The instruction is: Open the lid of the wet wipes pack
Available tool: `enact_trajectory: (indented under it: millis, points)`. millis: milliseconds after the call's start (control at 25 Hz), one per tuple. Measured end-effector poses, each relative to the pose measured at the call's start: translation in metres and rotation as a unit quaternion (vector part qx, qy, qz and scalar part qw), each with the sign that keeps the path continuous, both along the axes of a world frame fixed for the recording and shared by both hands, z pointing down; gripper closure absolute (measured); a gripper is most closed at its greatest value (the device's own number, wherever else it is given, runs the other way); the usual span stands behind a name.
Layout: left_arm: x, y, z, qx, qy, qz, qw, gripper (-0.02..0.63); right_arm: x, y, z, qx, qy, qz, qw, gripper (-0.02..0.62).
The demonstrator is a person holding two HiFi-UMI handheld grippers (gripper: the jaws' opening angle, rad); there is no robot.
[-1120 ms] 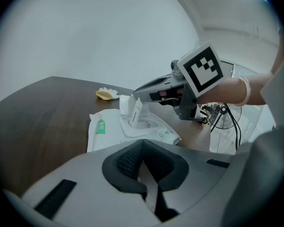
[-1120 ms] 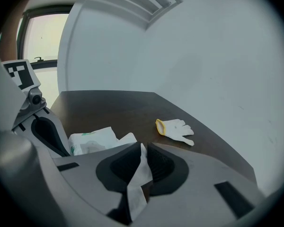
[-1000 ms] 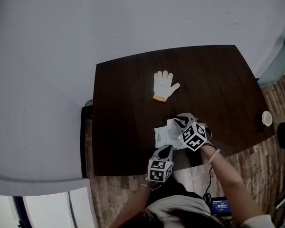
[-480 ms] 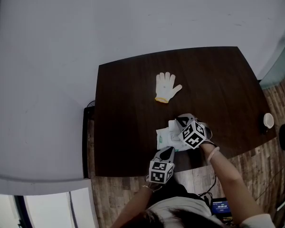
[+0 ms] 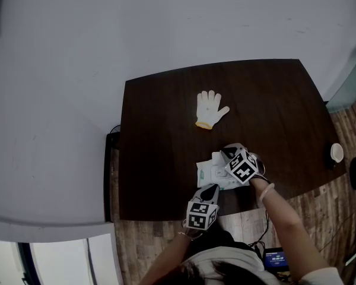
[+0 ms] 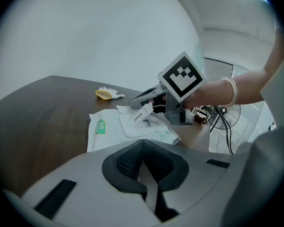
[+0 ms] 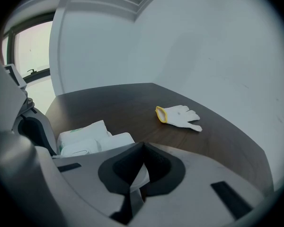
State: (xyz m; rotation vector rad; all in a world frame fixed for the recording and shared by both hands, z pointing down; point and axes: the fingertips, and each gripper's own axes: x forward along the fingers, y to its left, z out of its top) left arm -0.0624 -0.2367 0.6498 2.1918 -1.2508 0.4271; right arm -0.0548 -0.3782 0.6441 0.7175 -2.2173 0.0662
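Your right gripper (image 7: 141, 170) is clamped on the white "OPEN" tab (image 6: 141, 115) of the lid (image 6: 149, 126), with that tab tilted up off the wet wipes pack (image 5: 209, 172). Your left gripper (image 6: 144, 174) has its jaws together with nothing between them. The pack lies flat near the 6 o'clock edge of the table (image 5: 160, 129), its long axis running roughly 9 to 3 o'clock. It sits at 12 o'clock from your left gripper, just beyond the tips, while your right reaches in from the pack's 3 o'clock side. The peel looks set to go from 3 toward 9 o'clock, so the left, being free and near, is the one to pin the pack. Count one pack, one lid, one tab and one glove (image 5: 211, 108), which lies well apart at 12 o'clock.
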Motion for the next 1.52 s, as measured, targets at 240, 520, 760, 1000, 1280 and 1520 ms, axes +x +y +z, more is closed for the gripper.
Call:
enact_trajectory:
  millis: [240, 520, 760, 1000, 1280, 1520]
  points:
    - [0.0, 0.004, -0.002, -0.004, 0.018, 0.01, 0.9998, 0.588, 0.0, 0.005, -0.01, -0.008, -0.038, 0.018, 0.999, 0.588]
    - [0.0, 0.003, -0.017, 0.005, 0.027, -0.002, 0.9996, 0.588, 0.002, 0.01, -0.032, 0.007, -0.069, 0.028, 0.997, 0.588]
    - [-0.001, -0.003, -0.04, 0.029, 0.03, -0.011, 0.9991, 0.588, 0.004, 0.018, -0.055, 0.019, -0.103, 0.038, 0.994, 0.588]
    - [-0.002, -0.005, -0.063, 0.056, 0.032, -0.026, 0.9976, 0.588, 0.015, 0.032, -0.08, 0.044, -0.138, 0.05, 0.988, 0.589]
    - [-0.006, 0.0, -0.085, 0.075, 0.027, -0.042, 0.9959, 0.588, 0.028, 0.059, -0.102, 0.067, -0.15, 0.051, 0.985, 0.589]
    - [0.0, 0.015, -0.109, 0.105, 0.02, -0.046, 0.9932, 0.588, 0.045, 0.086, -0.12, 0.081, -0.169, 0.06, 0.981, 0.589]
